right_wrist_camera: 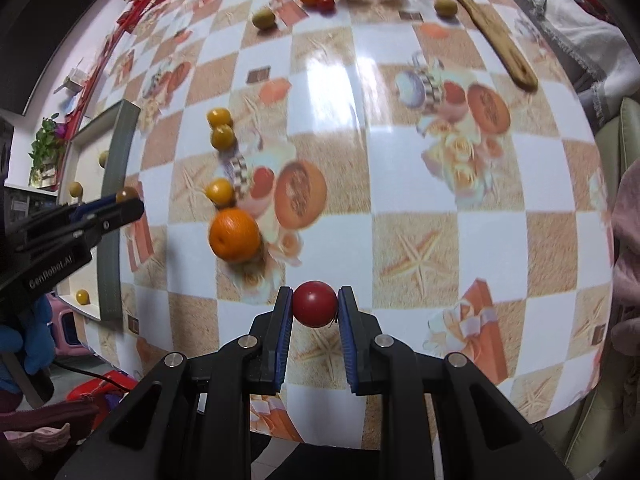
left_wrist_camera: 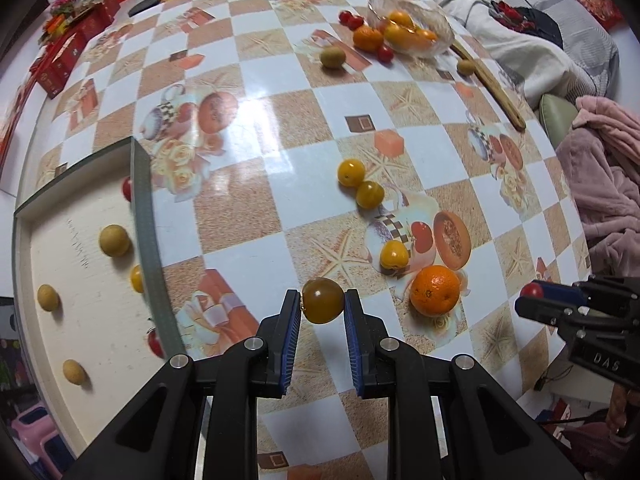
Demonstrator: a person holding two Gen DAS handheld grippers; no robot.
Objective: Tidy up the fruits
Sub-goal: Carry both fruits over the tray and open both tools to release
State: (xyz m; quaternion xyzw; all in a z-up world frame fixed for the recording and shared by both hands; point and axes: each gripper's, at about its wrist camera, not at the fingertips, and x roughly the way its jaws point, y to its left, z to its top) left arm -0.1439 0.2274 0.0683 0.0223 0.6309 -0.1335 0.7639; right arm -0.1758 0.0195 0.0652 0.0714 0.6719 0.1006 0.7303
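My left gripper (left_wrist_camera: pixel 322 306) is shut on a dark yellow-brown tomato (left_wrist_camera: pixel 322 301), held above the table right of the tray (left_wrist_camera: pixel 142 216). It also shows in the right wrist view (right_wrist_camera: pixel 128 200). My right gripper (right_wrist_camera: pixel 315 309) is shut on a red cherry tomato (right_wrist_camera: pixel 315 303) above the table's near edge; it also shows in the left wrist view (left_wrist_camera: pixel 530 300). An orange (left_wrist_camera: pixel 435 290) and three yellow tomatoes (left_wrist_camera: pixel 351 173) lie on the table. The tray holds several small yellow-green fruits (left_wrist_camera: pixel 114 240) and tomatoes.
A glass bowl (left_wrist_camera: pixel 440 20) with oranges stands at the far side, with red tomatoes (left_wrist_camera: pixel 351 21), an orange (left_wrist_camera: pixel 367 38) and green fruits (left_wrist_camera: pixel 332 57) around it. A wooden spatula (left_wrist_camera: pixel 494 88) lies at the right. Red boxes (left_wrist_camera: pixel 68 52) line the far left edge.
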